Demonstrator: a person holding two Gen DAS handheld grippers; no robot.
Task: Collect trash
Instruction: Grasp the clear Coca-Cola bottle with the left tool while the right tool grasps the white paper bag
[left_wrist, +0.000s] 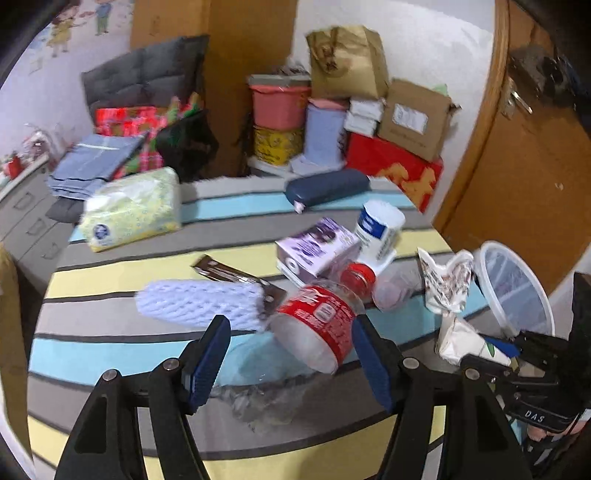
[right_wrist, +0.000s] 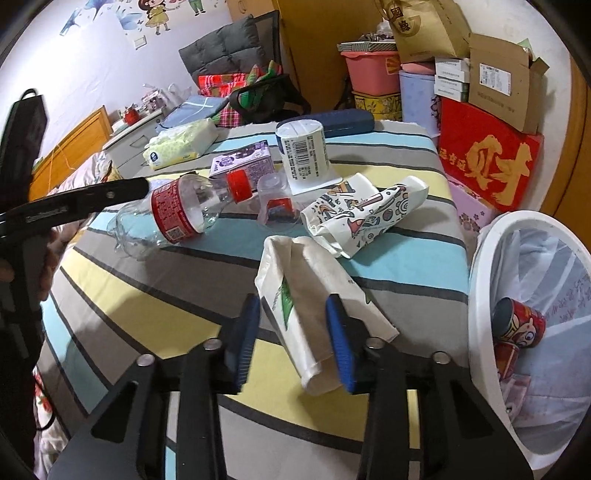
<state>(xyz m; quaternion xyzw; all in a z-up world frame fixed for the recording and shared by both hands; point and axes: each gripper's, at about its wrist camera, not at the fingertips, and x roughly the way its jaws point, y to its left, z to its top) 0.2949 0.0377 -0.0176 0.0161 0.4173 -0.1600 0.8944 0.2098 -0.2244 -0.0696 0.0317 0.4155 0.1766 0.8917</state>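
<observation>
At lower centre of the right view: our right gripper (right_wrist: 291, 339) has its blue pads on either side of a flattened paper cup (right_wrist: 314, 306); the right pad touches the cup, but a sliver of gap seems to remain at the left pad, so we judge the grip near, not firm

Left tool: the left gripper (left_wrist: 291, 354) stands about half wide around the base of the bottle (left_wrist: 321, 321), which lies on its side; the right pad looks close to the plastic, the left pad apart; nothing held yet

Bin: the white bin (right_wrist: 480, 295) sits at the right edge of the right view, lined with a thin bag, two red cans (right_wrist: 517, 325) inside; it stands just beside the table (right_wrist: 147, 302)

Doing it well: we would close fully on the cup across its flat faces before lifting, since a creased wall may slip; then carry it right and let go above the rim; for the bottle, we would grip the labelled waist, as thin clear plastic will buckle and a round body may roll

Materials: cup of matte paper, crushed flat, green mark on white; bottle clear, crinkled, red label and red cap; patterned cup (right_wrist: 365, 218) crumpled; tub (right_wrist: 303, 151) smooth and tapered; purple carton (right_wrist: 243, 162) boxy; foam net (left_wrist: 199, 302) soft, meshed; cloth on the table striped, slightly wrinkled
</observation>
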